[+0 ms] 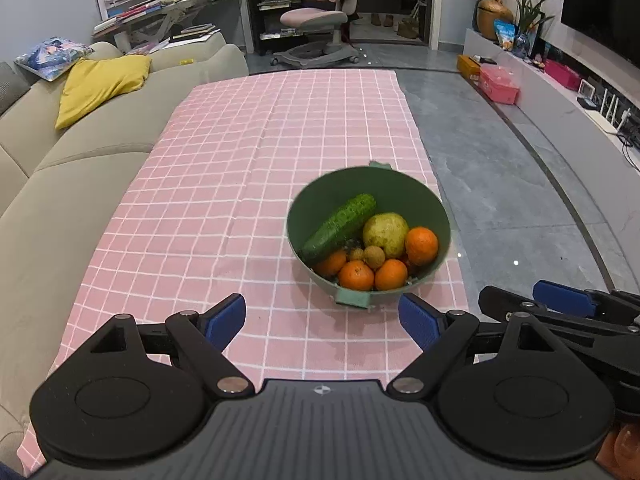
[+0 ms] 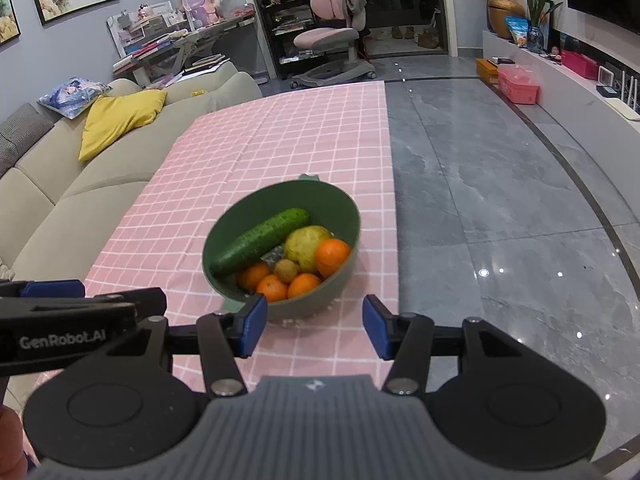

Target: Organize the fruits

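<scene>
Both claws hang released and empty over the pink checked cloth (image 1: 240,152): the left gripper (image 1: 322,322) spread wide, the right gripper (image 2: 315,326) narrower. Just ahead of them sits the green bowl (image 2: 340,208), holding a cucumber (image 1: 340,227), a pear (image 1: 385,234) and 4 oranges (image 1: 421,245).

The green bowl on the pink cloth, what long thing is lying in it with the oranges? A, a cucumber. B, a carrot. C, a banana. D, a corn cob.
A: a dark green, bumpy cucumber leans across the green bowl above the oranges.
</scene>
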A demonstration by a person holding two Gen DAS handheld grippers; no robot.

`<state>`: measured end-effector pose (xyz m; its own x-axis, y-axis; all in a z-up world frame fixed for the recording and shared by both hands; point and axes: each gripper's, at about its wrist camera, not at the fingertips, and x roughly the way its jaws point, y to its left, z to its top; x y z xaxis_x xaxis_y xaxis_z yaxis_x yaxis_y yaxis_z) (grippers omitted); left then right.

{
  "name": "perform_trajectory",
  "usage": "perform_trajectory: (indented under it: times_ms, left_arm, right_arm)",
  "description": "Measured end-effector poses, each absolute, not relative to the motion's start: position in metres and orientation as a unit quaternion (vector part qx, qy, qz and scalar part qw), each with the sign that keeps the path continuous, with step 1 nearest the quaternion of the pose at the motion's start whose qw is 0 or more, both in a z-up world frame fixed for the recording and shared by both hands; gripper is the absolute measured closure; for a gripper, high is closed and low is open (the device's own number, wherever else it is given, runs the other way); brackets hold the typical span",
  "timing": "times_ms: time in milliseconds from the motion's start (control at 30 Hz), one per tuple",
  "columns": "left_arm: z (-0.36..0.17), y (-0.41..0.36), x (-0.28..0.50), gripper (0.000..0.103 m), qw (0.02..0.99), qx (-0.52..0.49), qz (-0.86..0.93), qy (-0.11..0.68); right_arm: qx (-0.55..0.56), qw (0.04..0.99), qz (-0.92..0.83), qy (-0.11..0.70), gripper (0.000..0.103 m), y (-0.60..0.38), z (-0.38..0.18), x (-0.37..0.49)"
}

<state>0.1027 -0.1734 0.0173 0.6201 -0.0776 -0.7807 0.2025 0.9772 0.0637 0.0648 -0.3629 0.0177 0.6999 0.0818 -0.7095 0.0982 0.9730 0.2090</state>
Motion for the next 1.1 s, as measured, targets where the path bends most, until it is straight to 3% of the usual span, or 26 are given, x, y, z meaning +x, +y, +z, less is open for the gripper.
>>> perform_trajectory:
  times_ms: [1100]
  left_arm:
    - [0.0074, -0.1697, 0.0968, 0.002, 0.892, 0.065, -0.080, 0.441]
  right_arm:
    - [0.097, 0.911, -0.002, 0.401, 0.053, -0.3593, 0.0094, 0.0616]
